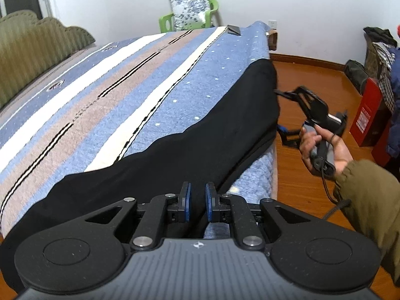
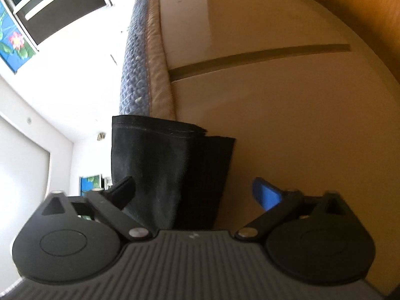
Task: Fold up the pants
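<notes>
- In the left wrist view, a green ribbed headboard (image 1: pixel 37 47) fills the upper left of the frame, and the fleecy blue, white and tan striped blanket (image 1: pixel 120 85) runs diagonally across the middle.
- The black soft-fabric pants (image 1: pixel 205 135) lie along the blanket's right-hand edge, stretching from the bottom centre up to the right of the frame, with one end hanging over the bed's side.
- At the bottom centre, the left gripper (image 1: pixel 198 201) has its blue-padded jaws nearly together with black cloth running between them; it appears to pinch the fabric there.
- Right of centre, a hand (image 1: pixel 317 147) in an olive sleeve holds the right gripper (image 1: pixel 282 111) beside the hanging end.
- In the right wrist view, the hanging black cuffs sit at the centre between the jaws, which stand wide apart: the dark finger at left lies against or just in front of the cloth, I cannot tell which, and the blue pad at right is clear of it. Nothing is gripped.
- Risk: the two cuffs look offset, so closing now might catch only one layer.
- Risk: closing too shallow may let the cloth slip when lifted, leaving a crooked fold.
</notes>
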Action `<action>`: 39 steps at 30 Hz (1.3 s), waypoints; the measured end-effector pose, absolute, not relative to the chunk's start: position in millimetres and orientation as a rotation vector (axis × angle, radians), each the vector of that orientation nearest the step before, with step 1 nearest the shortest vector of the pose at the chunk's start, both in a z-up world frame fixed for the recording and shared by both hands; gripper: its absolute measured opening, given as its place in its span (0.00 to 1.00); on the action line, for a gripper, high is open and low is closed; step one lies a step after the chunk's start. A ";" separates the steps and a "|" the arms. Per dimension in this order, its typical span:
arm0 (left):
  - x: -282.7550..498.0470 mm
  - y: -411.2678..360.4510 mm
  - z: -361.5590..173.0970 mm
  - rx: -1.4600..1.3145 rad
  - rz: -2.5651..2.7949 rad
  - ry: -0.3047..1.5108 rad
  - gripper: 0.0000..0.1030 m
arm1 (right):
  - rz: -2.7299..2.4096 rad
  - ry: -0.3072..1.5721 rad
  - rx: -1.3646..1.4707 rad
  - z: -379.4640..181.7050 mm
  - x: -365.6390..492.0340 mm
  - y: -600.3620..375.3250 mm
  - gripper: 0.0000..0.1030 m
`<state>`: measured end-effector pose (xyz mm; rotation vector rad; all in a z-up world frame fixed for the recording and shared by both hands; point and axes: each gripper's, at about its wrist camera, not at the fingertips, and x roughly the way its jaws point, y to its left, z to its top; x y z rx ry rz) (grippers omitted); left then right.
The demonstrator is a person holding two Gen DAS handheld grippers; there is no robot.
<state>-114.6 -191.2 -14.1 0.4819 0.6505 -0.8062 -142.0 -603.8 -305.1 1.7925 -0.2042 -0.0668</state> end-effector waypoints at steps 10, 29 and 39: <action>-97.2 -177.7 1.0 0.364 -0.764 0.657 0.12 | -0.259 -0.115 1.553 -259.2 -162.6 -618.4 0.08; -50.3 -265.1 -22.0 0.380 -0.650 0.704 0.25 | -0.124 -0.132 1.100 -55.9 -196.2 -592.0 0.08; -84.1 -293.3 -36.1 0.587 -0.690 0.589 0.30 | 0.031 -0.086 0.980 18.4 -163.0 -557.6 0.08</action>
